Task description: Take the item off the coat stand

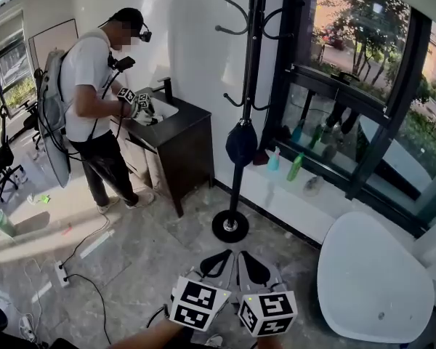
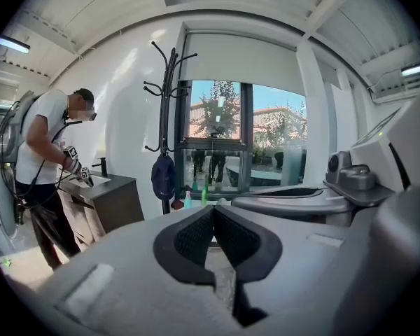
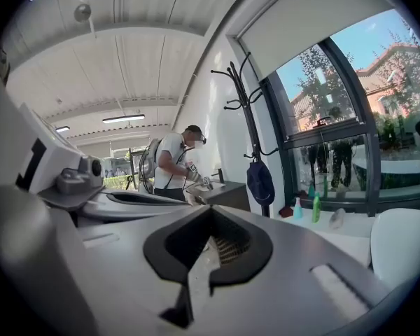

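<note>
Distance is what the coming move turns on. The dark cap (image 1: 241,142) hangs from a low hook of the coat stand (image 1: 250,64), against the pole about halfway up, with its long axis running down along the pole. It lies ahead of both claws and higher than them, well apart from either. The left claw (image 1: 219,262) and the right claw (image 1: 253,266) sit side by side at the bottom of the head view, each pressed together with nothing between its pads. In the left gripper view the cap stands a little left of the jaw line, and in the right gripper view a little right, so it lies between the two and neither is clearly nearer. By my judgement, either claw must travel forward, rise and spread before it can pinch the cap.
</note>
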`<move>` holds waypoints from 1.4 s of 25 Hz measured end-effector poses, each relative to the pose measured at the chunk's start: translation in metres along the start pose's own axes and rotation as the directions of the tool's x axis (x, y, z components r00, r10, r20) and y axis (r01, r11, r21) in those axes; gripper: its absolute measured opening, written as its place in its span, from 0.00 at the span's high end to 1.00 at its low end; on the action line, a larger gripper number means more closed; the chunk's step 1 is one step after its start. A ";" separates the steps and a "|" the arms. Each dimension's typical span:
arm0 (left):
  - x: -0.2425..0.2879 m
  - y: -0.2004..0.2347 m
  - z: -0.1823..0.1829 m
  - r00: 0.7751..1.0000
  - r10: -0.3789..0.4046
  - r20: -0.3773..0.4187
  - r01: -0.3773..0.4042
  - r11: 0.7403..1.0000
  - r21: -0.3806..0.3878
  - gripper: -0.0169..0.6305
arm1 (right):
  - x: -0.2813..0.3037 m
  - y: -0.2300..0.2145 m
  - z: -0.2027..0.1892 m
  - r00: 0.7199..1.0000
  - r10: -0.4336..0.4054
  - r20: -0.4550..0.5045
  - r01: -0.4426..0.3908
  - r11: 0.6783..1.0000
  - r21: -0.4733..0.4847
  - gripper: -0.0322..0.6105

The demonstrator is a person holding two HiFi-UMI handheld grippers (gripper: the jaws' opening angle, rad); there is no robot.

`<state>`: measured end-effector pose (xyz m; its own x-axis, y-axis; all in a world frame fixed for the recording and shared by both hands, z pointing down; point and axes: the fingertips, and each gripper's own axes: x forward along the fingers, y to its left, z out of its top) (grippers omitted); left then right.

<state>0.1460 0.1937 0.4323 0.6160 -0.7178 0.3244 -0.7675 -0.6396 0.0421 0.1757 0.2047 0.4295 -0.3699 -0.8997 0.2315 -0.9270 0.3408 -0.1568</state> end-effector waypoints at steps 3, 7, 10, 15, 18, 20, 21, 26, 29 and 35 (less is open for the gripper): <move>0.012 0.008 0.004 1.000 -0.012 0.002 0.012 1.000 -0.012 0.97 | 0.012 -0.006 0.002 1.000 -0.007 -0.014 0.007 1.000 -0.001 0.94; 0.030 0.027 0.008 1.000 -0.029 0.011 0.029 0.999 -0.023 0.97 | 0.037 -0.013 0.003 0.999 -0.028 -0.029 0.027 1.000 -0.004 0.94; 0.047 0.047 0.011 0.999 -0.045 0.014 0.045 0.998 -0.033 0.97 | 0.061 -0.017 0.006 0.998 -0.043 -0.040 0.043 0.999 -0.012 0.94; 0.077 0.093 0.020 0.998 -0.069 0.008 0.069 0.997 -0.037 0.97 | 0.112 -0.023 0.013 0.995 -0.078 -0.063 0.077 0.997 -0.014 0.94; 0.094 0.119 0.023 0.997 -0.082 0.004 0.082 0.995 -0.052 0.97 | 0.139 -0.027 0.017 0.992 -0.098 -0.076 0.097 0.995 -0.022 0.94; 0.104 0.134 0.027 0.996 -0.094 0.008 0.095 0.994 -0.057 0.97 | 0.156 -0.030 0.020 0.990 -0.119 -0.082 0.117 0.993 -0.034 0.94; 0.109 0.140 0.029 0.995 -0.103 0.011 0.103 0.993 -0.058 0.97 | 0.164 -0.031 0.021 0.988 -0.131 -0.083 0.128 0.991 -0.039 0.94; 0.128 0.169 0.040 0.987 -0.159 0.029 0.161 0.985 -0.065 0.97 | 0.200 -0.039 0.030 0.978 -0.187 -0.087 0.182 0.981 -0.065 0.94; 0.135 0.189 0.044 0.985 -0.172 0.028 0.173 0.983 -0.062 0.97 | 0.220 -0.042 0.035 0.971 -0.222 -0.088 0.215 0.973 -0.078 0.94; 0.152 0.216 0.046 0.982 -0.189 0.027 0.190 0.979 -0.073 0.97 | 0.246 -0.059 0.041 0.956 -0.281 -0.082 0.274 0.958 -0.090 0.94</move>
<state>0.0817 -0.0661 0.4469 0.7544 -0.5913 0.2851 -0.6472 -0.7426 0.1724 0.1413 -0.0481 0.4565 -0.0983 -0.9339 0.3438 -0.9945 0.1044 -0.0007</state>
